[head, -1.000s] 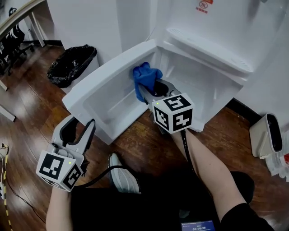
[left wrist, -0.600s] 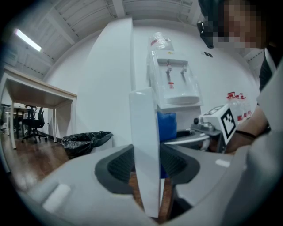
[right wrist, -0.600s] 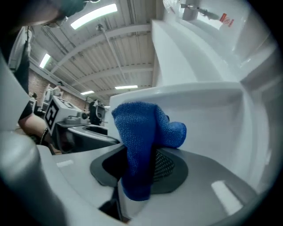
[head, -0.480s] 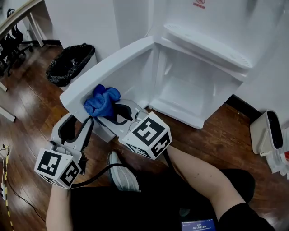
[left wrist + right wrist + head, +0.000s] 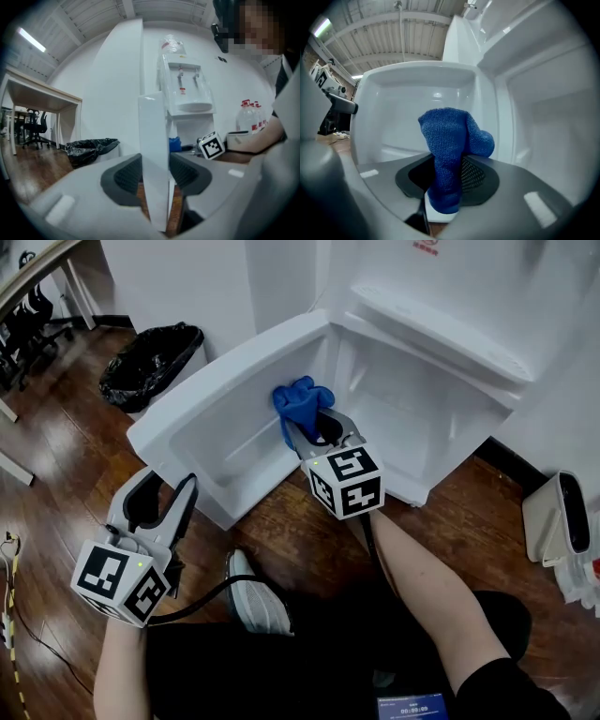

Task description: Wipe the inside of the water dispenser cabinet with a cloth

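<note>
While my left gripper (image 5: 165, 491) sits nearest, its jaws are nearly closed, pinching the outer rim of the smooth white cabinet door (image 5: 216, 423). Right gripper (image 5: 317, 427) jaws clamp the bunched, nubby blue cloth (image 5: 300, 399) at the hinge corner; half a second back it was out by the door's free end. Beyond, the glossy cabinet (image 5: 422, 418) hollow has open room.

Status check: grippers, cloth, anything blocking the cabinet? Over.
Left gripper clamped on edge of open door. Right gripper shut on blue cloth, by door's inner face near hinge. Cabinet opening unobstructed.
</note>
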